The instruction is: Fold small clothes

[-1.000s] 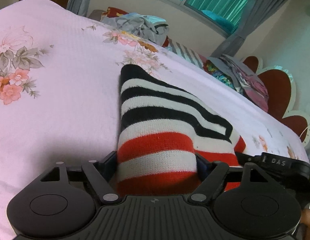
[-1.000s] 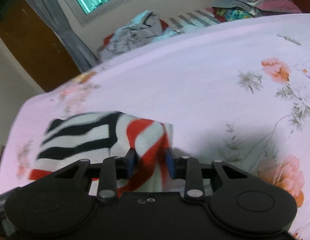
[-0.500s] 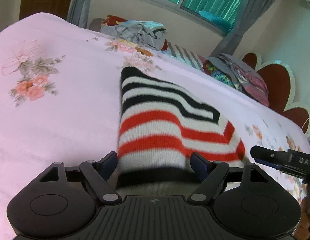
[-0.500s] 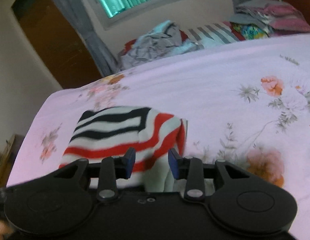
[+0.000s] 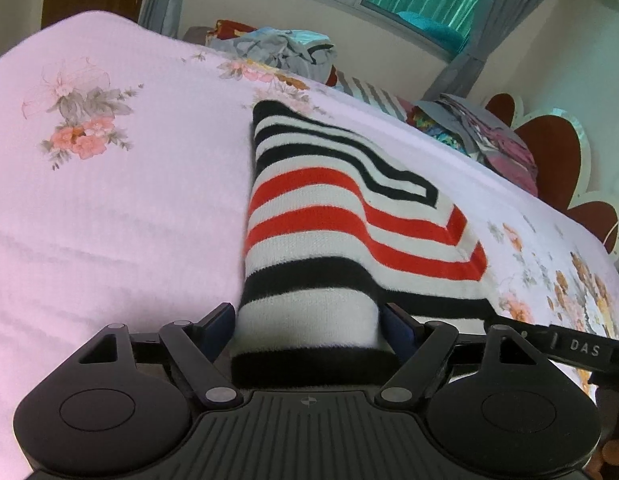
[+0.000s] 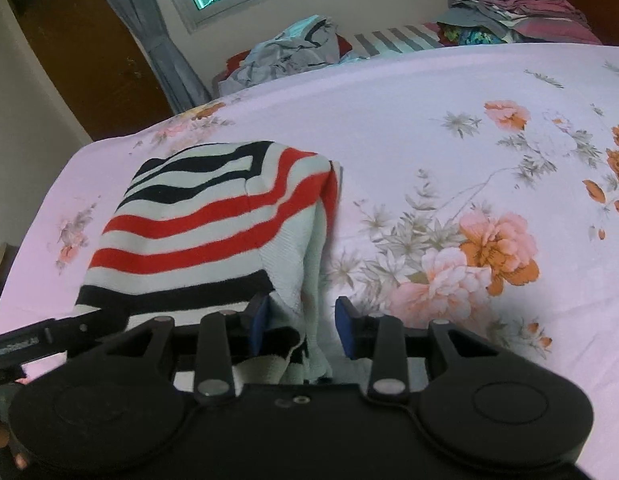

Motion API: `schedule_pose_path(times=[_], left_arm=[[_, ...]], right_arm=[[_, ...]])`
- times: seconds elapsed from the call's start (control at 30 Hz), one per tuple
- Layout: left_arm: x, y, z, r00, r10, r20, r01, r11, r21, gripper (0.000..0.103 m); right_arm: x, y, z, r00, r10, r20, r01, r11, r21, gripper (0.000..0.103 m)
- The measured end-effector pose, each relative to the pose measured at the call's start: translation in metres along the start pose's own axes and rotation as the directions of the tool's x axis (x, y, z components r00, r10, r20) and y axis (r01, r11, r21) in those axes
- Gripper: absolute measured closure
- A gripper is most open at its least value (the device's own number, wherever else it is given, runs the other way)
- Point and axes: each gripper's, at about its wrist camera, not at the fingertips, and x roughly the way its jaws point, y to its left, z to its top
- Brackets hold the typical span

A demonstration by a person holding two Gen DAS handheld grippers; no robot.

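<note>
A small knit garment (image 5: pixel 329 216) with black, red and white stripes lies folded on the pink floral bedsheet (image 5: pixel 129 220). Its black hem end rests between the wide-set fingers of my left gripper (image 5: pixel 309 320), which is open. In the right wrist view the same garment (image 6: pixel 197 220) lies to the left. Its pale right edge hangs between the blue pads of my right gripper (image 6: pixel 299 316), which is open, with a gap showing beside the right pad. Each gripper's finger shows at the edge of the other's view.
A heap of loose grey and blue clothes (image 6: pixel 293 48) lies past the bed's far edge under the window. A stack of folded clothes (image 6: pixel 521 8) sits by the red scalloped headboard (image 5: pixel 557 152). A brown door (image 6: pixel 69 40) stands at the left. Flowered sheet (image 6: pixel 469 120) stretches to the right.
Both grippers have drawn back toward the camera along the garment. More stripes now show, and the hem has come between the left fingers. The cloth no longer fills the right jaws.
</note>
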Motion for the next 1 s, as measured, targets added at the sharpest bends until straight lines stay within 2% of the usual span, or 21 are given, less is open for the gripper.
schedule_pose_path(times=[0.1,0.23,0.33,0.4,0.63,0.67,0.7,0.8,0.93,1.0], left_arm=[[-0.018,-0.002,-0.005,1.0,-0.01,0.02,0.009,0.999,0.04,0.024],[-0.031,0.004,-0.02,1.0,-0.017,0.012,0.016,0.999,0.042,0.024],[-0.025,0.012,-0.033,1.0,-0.01,-0.017,0.011,0.999,0.035,0.024],[-0.022,0.017,-0.036,1.0,-0.021,-0.021,0.022,1.0,0.013,0.024],[-0.022,0.011,-0.033,0.999,-0.045,-0.031,0.045,0.999,0.027,0.023],[-0.022,0.009,-0.033,0.998,-0.047,-0.04,0.048,0.999,0.025,0.019],[-0.022,0.007,-0.033,0.998,-0.043,-0.048,0.045,0.999,0.025,0.011],[-0.024,-0.002,-0.033,0.999,-0.025,-0.046,0.028,0.998,0.055,0.001],[-0.022,-0.012,-0.033,0.998,0.015,-0.061,-0.009,0.996,0.089,0.0],[-0.019,-0.016,-0.033,0.993,0.093,-0.079,-0.085,0.991,0.102,0.0]], right_arm=[[-0.019,0.005,-0.005,0.999,0.01,0.033,-0.01,1.0,-0.024,0.07],[-0.036,0.009,-0.02,0.999,0.005,0.037,-0.004,0.999,-0.041,0.07],[-0.028,0.009,-0.032,0.999,-0.048,0.002,0.048,0.997,-0.067,0.072],[-0.022,0.005,-0.039,0.998,-0.056,-0.008,0.055,0.997,-0.055,0.072],[-0.019,0.005,-0.047,0.998,-0.064,-0.02,0.063,0.998,-0.019,0.069],[-0.021,0.005,-0.049,0.998,-0.067,-0.021,0.066,0.998,-0.013,0.067],[-0.022,0.005,-0.05,0.998,-0.068,-0.019,0.068,0.998,-0.005,0.065],[-0.025,0.009,-0.057,0.995,-0.097,-0.014,0.097,0.995,-0.016,0.063],[-0.019,0.01,-0.059,0.993,-0.121,-0.017,0.121,0.993,-0.012,0.062],[-0.02,0.012,-0.06,0.992,-0.127,-0.014,0.127,0.992,-0.02,0.061]])
